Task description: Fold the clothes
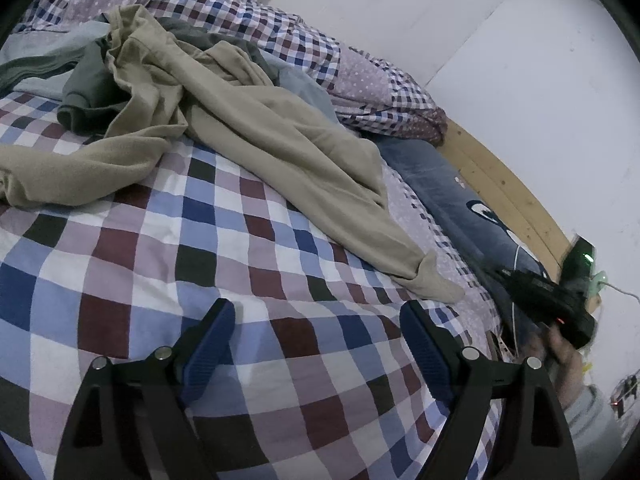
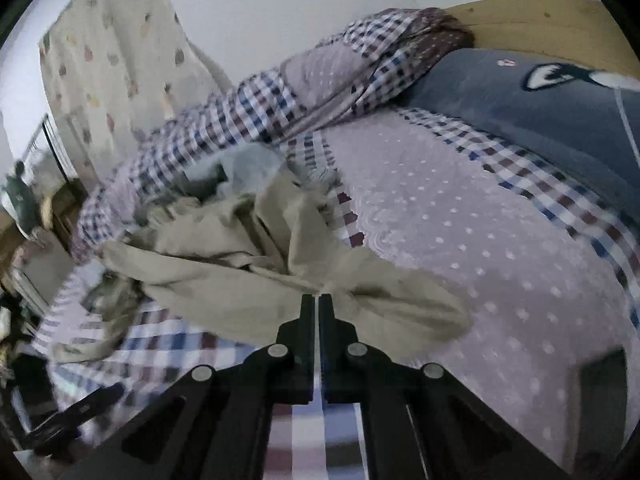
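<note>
A crumpled beige garment with long legs sprawls across the checked bed cover; one cuffed leg end points toward the bed's right side. A dark green garment and a light blue one lie tangled behind it. My left gripper hovers open over bare checked cover, short of the beige leg. My right gripper is shut, its tips just before the beige garment; no cloth shows between the fingers.
A rolled checked quilt runs along the wall. A blue pillow lies against the wooden headboard. A patterned curtain hangs at the far left. A hand shows at the bed's right edge.
</note>
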